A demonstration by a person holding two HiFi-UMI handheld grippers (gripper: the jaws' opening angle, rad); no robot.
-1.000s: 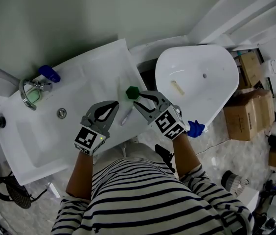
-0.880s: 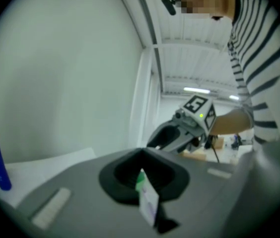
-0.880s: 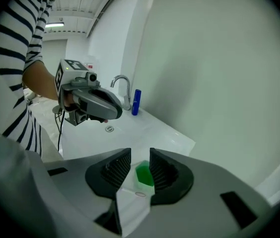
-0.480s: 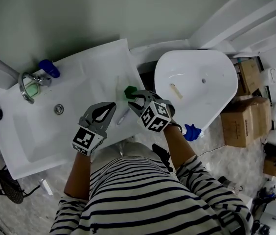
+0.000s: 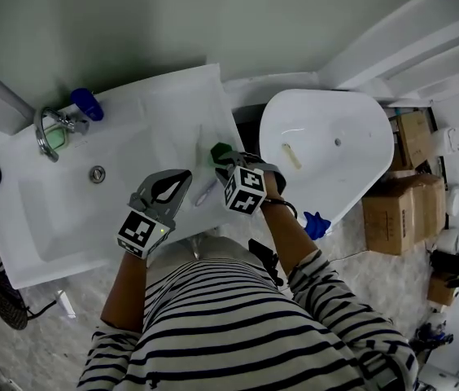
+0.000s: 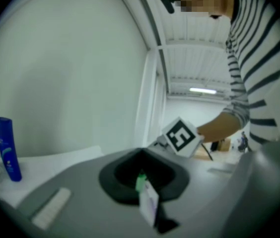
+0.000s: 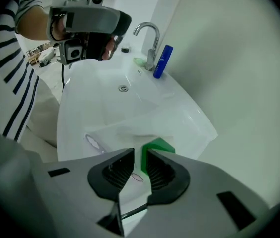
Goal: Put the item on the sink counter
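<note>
Head view takes in one white tabletop (image 5: 172,112) with a single sink bowl (image 5: 59,210) sunk in it. To its right stand one white rounded basin (image 5: 351,169), a large cardboard box (image 5: 394,210) and a smaller cardboard box (image 5: 413,133). Two grippers are over the tabletop's near edge, each carrying one marker cube: the left gripper (image 5: 182,176) and the right gripper (image 5: 228,163). At the back of the bowl stand one faucet (image 5: 50,129) and one blue bottle (image 5: 87,103), with one drain (image 5: 98,173) in the bowl floor. There is one green item (image 5: 218,150), lying on the tabletop's right part at the right gripper's tip.

Only the right gripper view shows clear wrapping (image 7: 130,128) spread on the tabletop around the green item. Only there can the gap be read. The right gripper's fingers (image 7: 165,172) stand narrowly apart and have just been closing. The green item sits between their tips, against the finger at that view's right, while a strip of white shows beside the other finger.

Left gripper view shows the bottle upright and the right gripper's cube. Its own fingers (image 6: 179,175) are pressed together. A small white-and-green sliver shows at their seam, too blurred to tell what it is.
</note>
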